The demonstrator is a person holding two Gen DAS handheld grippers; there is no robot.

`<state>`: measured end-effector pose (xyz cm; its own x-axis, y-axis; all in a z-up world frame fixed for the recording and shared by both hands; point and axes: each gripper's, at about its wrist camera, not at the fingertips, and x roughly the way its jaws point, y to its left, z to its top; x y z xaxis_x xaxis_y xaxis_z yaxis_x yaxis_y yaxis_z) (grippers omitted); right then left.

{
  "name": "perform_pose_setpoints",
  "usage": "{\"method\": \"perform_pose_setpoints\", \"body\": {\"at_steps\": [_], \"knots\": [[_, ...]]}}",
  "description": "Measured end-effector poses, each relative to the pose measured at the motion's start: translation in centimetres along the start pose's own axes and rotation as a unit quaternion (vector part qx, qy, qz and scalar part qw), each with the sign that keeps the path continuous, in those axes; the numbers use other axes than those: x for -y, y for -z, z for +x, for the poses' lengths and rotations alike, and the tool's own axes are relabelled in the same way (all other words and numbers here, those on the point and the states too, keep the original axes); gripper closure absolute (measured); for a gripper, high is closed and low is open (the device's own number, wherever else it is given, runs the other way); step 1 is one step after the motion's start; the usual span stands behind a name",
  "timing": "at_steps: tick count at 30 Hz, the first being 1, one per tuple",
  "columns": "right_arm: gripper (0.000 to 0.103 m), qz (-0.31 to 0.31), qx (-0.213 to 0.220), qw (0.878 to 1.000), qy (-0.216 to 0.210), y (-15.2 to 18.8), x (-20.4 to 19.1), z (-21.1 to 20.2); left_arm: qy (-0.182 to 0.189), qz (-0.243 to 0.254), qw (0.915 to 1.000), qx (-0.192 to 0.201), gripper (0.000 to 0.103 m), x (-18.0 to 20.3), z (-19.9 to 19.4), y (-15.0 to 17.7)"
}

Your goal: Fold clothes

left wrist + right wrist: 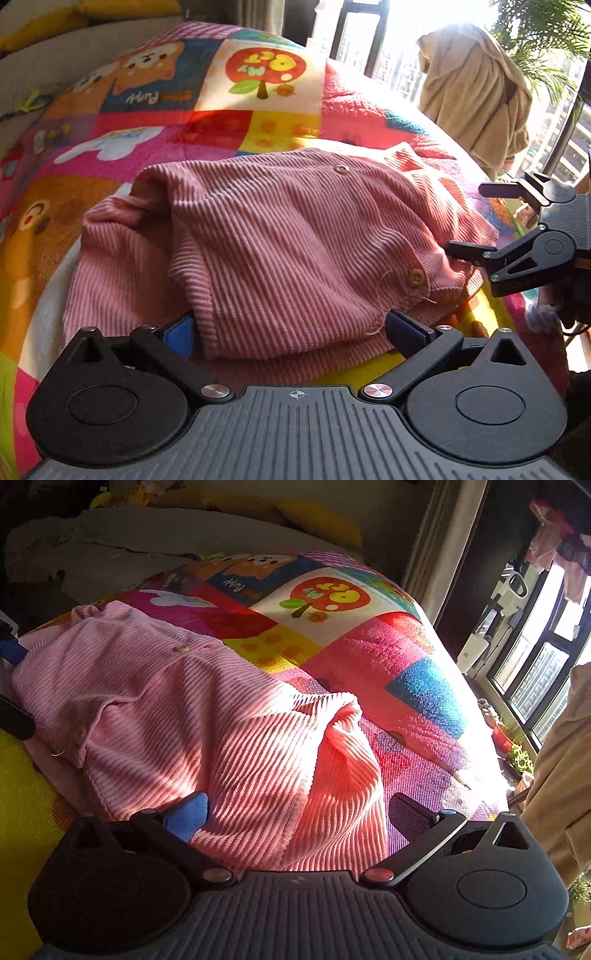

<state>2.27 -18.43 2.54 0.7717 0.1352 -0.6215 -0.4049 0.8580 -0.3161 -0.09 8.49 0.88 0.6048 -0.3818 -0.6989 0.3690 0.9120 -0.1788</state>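
A pink ribbed corduroy garment (280, 243) with wooden buttons lies partly folded on a colourful cartoon blanket (236, 125). My left gripper (291, 332) is open, its blue-padded fingers (181, 334) astride the garment's near hem. My right gripper (476, 221) shows at the right edge of the left wrist view, open beside the garment's right end. In the right wrist view the right gripper (295, 812) is open over the sunlit end of the garment (229, 738), with folds of cloth lying between its fingers (192, 812).
A beige coat (476, 96) hangs by the window behind the bed. Yellow pillows (317, 520) lie at the head of the bed. Potted plants (517, 753) stand along the window sill. The blanket (406, 657) spreads past the garment.
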Motion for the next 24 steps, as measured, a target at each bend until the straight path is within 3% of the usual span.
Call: {"method": "perform_pose_setpoints", "body": {"at_steps": [6,11,16,20,24], "knots": [[0.0,0.014,0.065,0.997,-0.048,-1.7,-0.5,-3.2,0.033,0.017,0.9993,0.006,0.0,1.1,-1.4,0.2],[0.0,0.002,0.086,0.994,-0.062,-4.0,-3.2,-2.6,-0.015,-0.033,0.9983,0.046,0.0,-1.4,-3.9,-1.1],[0.0,-0.045,0.034,0.998,-0.033,-3.5,-6.6,1.6,-0.054,-0.084,0.9942,0.041,0.0,-3.0,-3.1,-1.9],[0.0,-0.02,0.042,0.998,-0.034,-3.3,-4.9,0.7,-0.073,-0.078,0.9941,0.021,0.0,-3.2,-1.7,-1.6],[0.0,-0.013,0.054,0.998,0.024,-2.8,-2.9,-0.2,-0.073,-0.072,0.9942,0.031,0.0,-3.1,-1.5,-1.9]]}}
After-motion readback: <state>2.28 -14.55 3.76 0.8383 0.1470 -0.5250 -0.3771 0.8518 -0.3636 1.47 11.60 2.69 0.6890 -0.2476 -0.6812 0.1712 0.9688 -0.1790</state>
